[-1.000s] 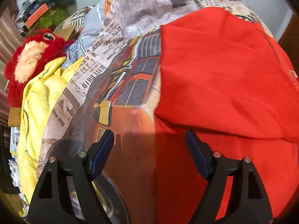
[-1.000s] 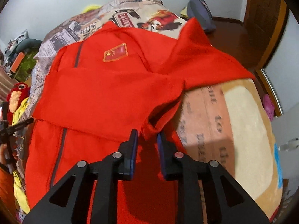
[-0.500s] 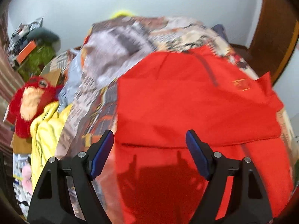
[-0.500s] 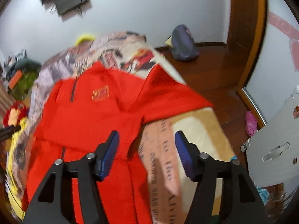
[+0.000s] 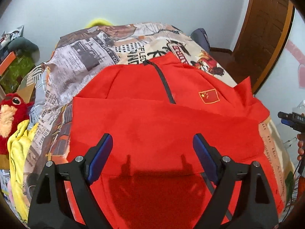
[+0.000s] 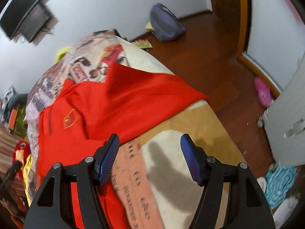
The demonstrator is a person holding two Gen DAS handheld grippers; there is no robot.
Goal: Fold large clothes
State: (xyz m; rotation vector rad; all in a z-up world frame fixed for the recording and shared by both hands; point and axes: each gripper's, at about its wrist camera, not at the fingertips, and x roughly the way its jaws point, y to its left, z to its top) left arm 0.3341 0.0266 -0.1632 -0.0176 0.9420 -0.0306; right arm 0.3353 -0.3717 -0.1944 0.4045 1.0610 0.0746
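A large red zip jacket (image 5: pixel 162 126) with a flag patch (image 5: pixel 208 96) lies on the bed, one sleeve folded across its front. My left gripper (image 5: pixel 152 155) is open and empty, held above the jacket's lower front. My right gripper (image 6: pixel 149 157) is open and empty, above the bedspread beside the jacket's right edge (image 6: pixel 118 103). The other sleeve (image 6: pixel 152 87) lies spread toward the bed's right side. The right gripper also shows at the far right of the left wrist view (image 5: pixel 291 119).
The bed has a newspaper-print spread (image 5: pixel 91 57). A red plush toy (image 5: pixel 9 114) and yellow cloth (image 5: pixel 17 145) lie at the bed's left edge. On the wooden floor to the right are a grey bag (image 6: pixel 165 26), a pink slipper (image 6: pixel 264 93) and a blue towel (image 6: pixel 280 183).
My right gripper has opened, let go of the folded sleeve and lifted away to the right. My left gripper has risen and swung right, over the jacket.
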